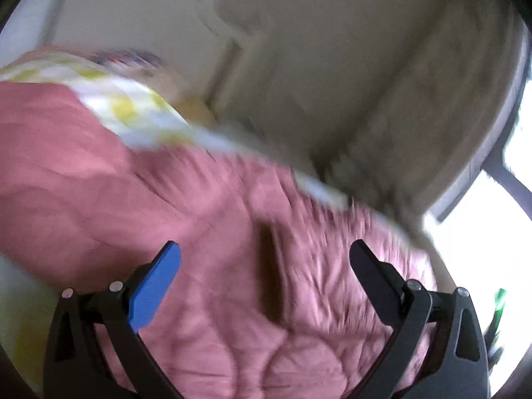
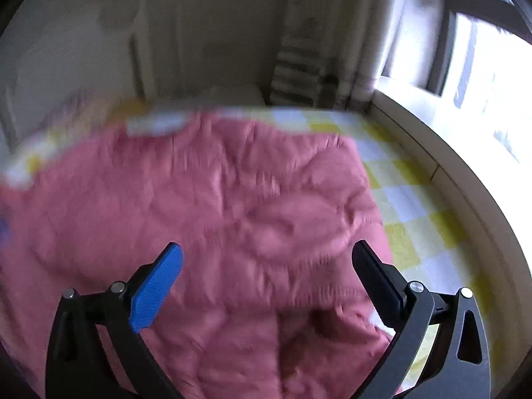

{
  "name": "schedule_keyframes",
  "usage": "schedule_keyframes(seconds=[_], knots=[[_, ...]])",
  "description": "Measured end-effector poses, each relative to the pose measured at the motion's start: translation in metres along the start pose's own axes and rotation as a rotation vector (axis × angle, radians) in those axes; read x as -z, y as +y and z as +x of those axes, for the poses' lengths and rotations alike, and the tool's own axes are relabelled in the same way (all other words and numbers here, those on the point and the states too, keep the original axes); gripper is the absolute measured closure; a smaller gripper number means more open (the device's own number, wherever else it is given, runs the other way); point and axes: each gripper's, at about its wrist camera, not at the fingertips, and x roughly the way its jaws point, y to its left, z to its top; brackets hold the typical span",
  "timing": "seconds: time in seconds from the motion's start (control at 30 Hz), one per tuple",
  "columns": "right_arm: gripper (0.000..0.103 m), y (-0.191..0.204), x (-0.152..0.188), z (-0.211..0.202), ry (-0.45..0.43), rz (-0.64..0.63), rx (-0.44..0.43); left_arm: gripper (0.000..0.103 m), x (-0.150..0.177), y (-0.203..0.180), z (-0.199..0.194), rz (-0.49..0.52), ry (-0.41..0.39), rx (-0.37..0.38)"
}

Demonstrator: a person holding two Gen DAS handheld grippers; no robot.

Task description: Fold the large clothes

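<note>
Nearest in each wrist view, the left hand-held gripper [image 1: 264, 254] and the right hand-held gripper [image 2: 266, 256] were seen released, jaws spread wide with nothing between them, both poised above the pink quilted garment [image 2: 206, 199]. The garment was laid spread on the bed [image 2: 409, 199], over its yellow-and-white checked sheet, which showed beyond the garment's far and right edges. Farther off, past the garment, a pale wall [image 2: 206, 33] and a bright window [image 2: 482, 66] were made out, though much was blurred. The step in hand was judged to fall between folds; next, an edge of the garment would need to be gripped by both sides.
</note>
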Motion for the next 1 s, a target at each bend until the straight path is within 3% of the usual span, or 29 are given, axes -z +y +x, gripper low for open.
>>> schedule_keyframes(seconds=[0.13, 0.23, 0.33, 0.43, 0.5, 0.53, 0.57, 0.6, 0.67, 0.73, 0.9, 0.93, 1.0], knots=[[0.005, -0.023, 0.007, -0.016, -0.092, 0.108, -0.065, 0.002, -0.020, 0.073, -0.064, -0.283, -0.198, -0.120], [0.005, -0.041, 0.015, -0.026, -0.157, 0.210, -0.094, 0.003, -0.032, 0.149, -0.105, -0.523, -0.312, -0.273], [0.005, -0.061, 0.022, -0.028, -0.185, 0.317, -0.132, 0.003, -0.047, 0.211, -0.120, -0.697, -0.330, -0.381], [0.005, -0.085, 0.026, -0.027, -0.204, 0.429, -0.161, 0.004, -0.073, 0.248, -0.111, -0.718, -0.287, -0.411], [0.005, -0.087, 0.027, -0.029, -0.229, 0.474, -0.183, 0.036, -0.086, 0.254, -0.107, -0.703, -0.299, -0.392], [0.005, -0.092, 0.029, -0.033, -0.261, 0.499, -0.193, 0.075, -0.092, 0.254, -0.102, -0.700, -0.281, -0.346], [0.005, -0.097, 0.031, -0.035, -0.283, 0.517, -0.194, 0.093, -0.099, 0.247, -0.096, -0.684, -0.251, -0.323], [0.005, -0.100, 0.033, -0.037, -0.309, 0.536, -0.194, 0.093, -0.105, 0.232, -0.095, -0.635, -0.270, -0.311], [0.005, -0.104, 0.036, -0.040, -0.335, 0.564, -0.198, 0.094, -0.114, 0.175, -0.097, -0.438, -0.340, -0.269], [0.005, -0.106, 0.038, -0.043, -0.350, 0.575, -0.195, 0.094, -0.118, 0.124, -0.089, -0.303, -0.350, -0.210], [0.005, -0.100, 0.034, -0.040, -0.347, 0.553, -0.186, 0.093, -0.096, -0.041, -0.038, 0.116, -0.252, 0.029], [0.005, -0.099, 0.036, -0.041, -0.347, 0.551, -0.187, 0.091, -0.085, -0.067, -0.026, 0.190, -0.211, 0.079], [0.005, -0.101, 0.038, -0.041, -0.344, 0.553, -0.193, 0.058, -0.052, -0.118, 0.002, 0.373, -0.100, 0.182]])
